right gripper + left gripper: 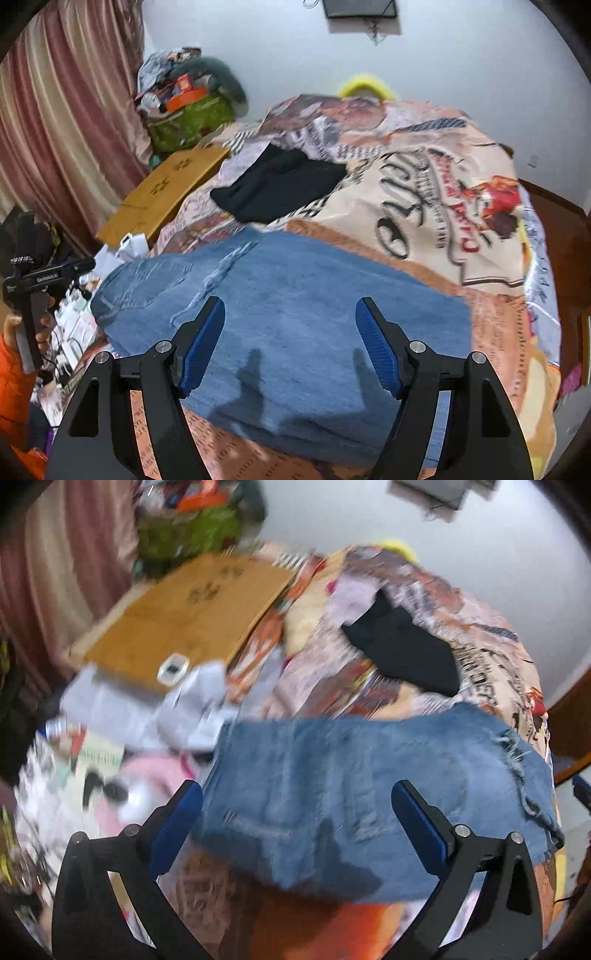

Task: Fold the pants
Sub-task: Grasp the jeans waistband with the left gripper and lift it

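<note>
Blue denim pants (295,288) with frayed rips lie folded into a broad flat slab on the printed bedspread (443,192). My right gripper (290,308) hovers above their near half, jaws wide apart, nothing between the blue pads. In the blurred left wrist view the same pants (351,775) stretch across the frame. My left gripper (295,805) is open over their left end and holds nothing. At the left edge of the right wrist view, a hand (40,332) in an orange sleeve holds the left gripper's handle.
A black garment (280,184) lies farther back on the bed. A wooden board (162,192) sits at the bed's left side, with white papers and clutter (147,709) below it. A green bag (192,118) and a pink curtain (55,110) stand behind.
</note>
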A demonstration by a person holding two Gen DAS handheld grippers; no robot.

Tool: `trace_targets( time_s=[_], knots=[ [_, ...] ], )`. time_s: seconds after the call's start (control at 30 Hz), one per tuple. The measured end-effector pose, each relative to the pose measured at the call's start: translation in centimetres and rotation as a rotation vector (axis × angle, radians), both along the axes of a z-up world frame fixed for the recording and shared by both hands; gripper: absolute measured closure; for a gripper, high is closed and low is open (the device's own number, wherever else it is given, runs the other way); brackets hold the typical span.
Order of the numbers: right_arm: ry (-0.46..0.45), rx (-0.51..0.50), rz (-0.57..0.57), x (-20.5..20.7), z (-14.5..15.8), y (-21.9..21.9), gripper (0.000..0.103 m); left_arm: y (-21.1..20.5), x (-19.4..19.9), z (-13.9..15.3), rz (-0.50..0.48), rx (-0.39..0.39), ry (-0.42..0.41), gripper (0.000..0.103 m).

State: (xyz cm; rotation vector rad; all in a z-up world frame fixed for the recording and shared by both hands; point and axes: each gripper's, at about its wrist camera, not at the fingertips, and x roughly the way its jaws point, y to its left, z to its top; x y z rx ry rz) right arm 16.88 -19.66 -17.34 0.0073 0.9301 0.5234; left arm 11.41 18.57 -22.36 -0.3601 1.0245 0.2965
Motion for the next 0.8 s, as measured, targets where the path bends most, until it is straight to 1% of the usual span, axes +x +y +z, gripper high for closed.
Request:
trace_targets(
  time_s=[0.1, 0.17, 0.23, 0.27, 0.33, 0.47, 0.53, 0.6, 0.67, 0.73, 0.8],
  knots=[
    [0.050, -0.017, -0.004, 0.6, -1.9, 1.0, 0.033, 2.2, -1.2, -2.4, 0.057, -0.081, 0.086, 0.000],
    [0.089, -0.041, -0.007, 0.8, -3.1, 1.4, 0.033, 3.3, -2.0, -3.7, 0.095, -0.132, 0.115, 0.000],
    [0.138, -0.062, 0.003, 1.0, -4.3, 1.8, 0.033, 4.4, -3.1, -5.2, 0.136, -0.220, 0.126, 0.000],
    [0.150, -0.069, 0.008, 0.9, -4.7, 1.9, 0.033, 4.6, -3.5, -5.6, 0.148, -0.251, 0.127, 0.000],
    [0.133, -0.077, 0.017, 0.5, -4.6, 1.8, 0.033, 5.1, -4.3, -7.1, 0.169, -0.362, 0.133, 0.000],
    [0.141, -0.082, 0.023, 0.5, -4.5, 1.7, 0.032, 4.6, -4.7, -9.5, 0.156, -0.560, 0.156, 0.000],
    [0.137, -0.091, 0.023, 0.5, -4.5, 1.9, 0.032, 4.3, -4.8, -10.6, 0.159, -0.639, 0.162, 0.000],
    [0.135, -0.096, 0.022, 0.7, -4.6, 2.0, 0.032, 4.4, -4.9, -10.9, 0.174, -0.683, 0.152, 0.000],
    [0.136, -0.097, 0.022, 0.7, -4.7, 2.1, 0.032, 4.7, -4.8, -11.3, 0.186, -0.735, 0.123, 0.000],
    [0.137, -0.097, 0.023, 0.8, -4.7, 2.1, 0.031, 5.2, -4.3, -12.0, 0.188, -0.818, 0.089, 0.000],
    [0.139, -0.100, 0.023, 0.9, -4.7, 2.1, 0.030, 5.8, -3.5, -12.7, 0.194, -0.836, 0.069, 0.000]
  ],
)
